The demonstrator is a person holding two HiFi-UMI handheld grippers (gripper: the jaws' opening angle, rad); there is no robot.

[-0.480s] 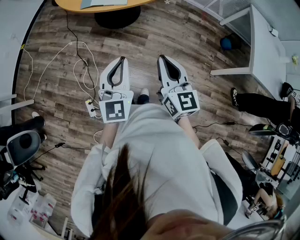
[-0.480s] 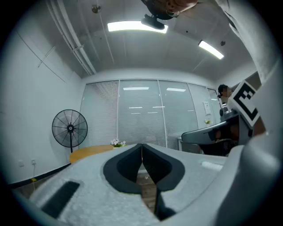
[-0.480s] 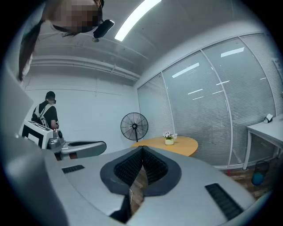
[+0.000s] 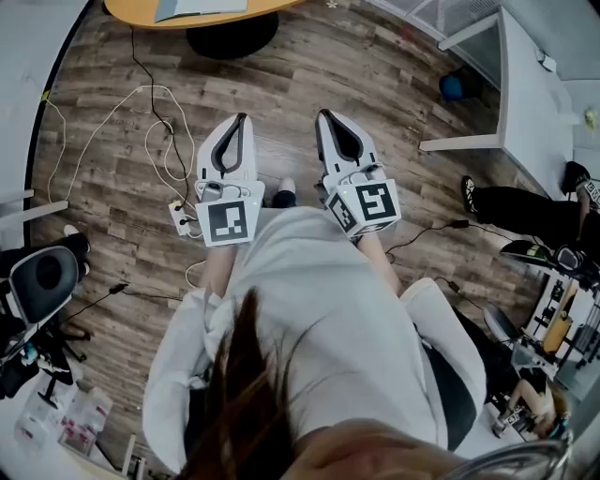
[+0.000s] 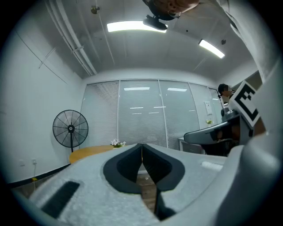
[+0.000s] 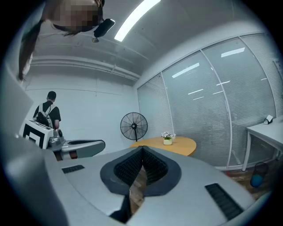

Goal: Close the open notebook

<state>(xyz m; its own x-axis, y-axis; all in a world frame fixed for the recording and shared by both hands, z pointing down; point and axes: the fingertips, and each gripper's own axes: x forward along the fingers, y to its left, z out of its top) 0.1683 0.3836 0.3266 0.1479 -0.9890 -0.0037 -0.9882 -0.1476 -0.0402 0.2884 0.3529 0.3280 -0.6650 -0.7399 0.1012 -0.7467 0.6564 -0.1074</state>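
Observation:
The notebook (image 4: 202,7) shows as a flat grey-blue thing on the round wooden table (image 4: 141,13) at the top edge of the head view, partly cut off. Both grippers are held side by side over the wooden floor, well short of the table. My left gripper (image 4: 242,118) is shut with nothing in it, its dark pads meeting at the tips (image 5: 141,145). My right gripper (image 4: 323,114) is likewise shut and empty (image 6: 142,148). In the gripper views the table (image 6: 177,144) lies ahead with a small flower pot (image 6: 167,138) on it; the notebook does not show there.
A standing fan (image 5: 70,129) is beside the table. White cables (image 4: 159,141) and a power strip (image 4: 180,217) lie on the floor at the left. A white desk (image 4: 511,84) with a blue ball (image 4: 453,87) under it is at the right. An office chair (image 4: 42,281) stands at the left.

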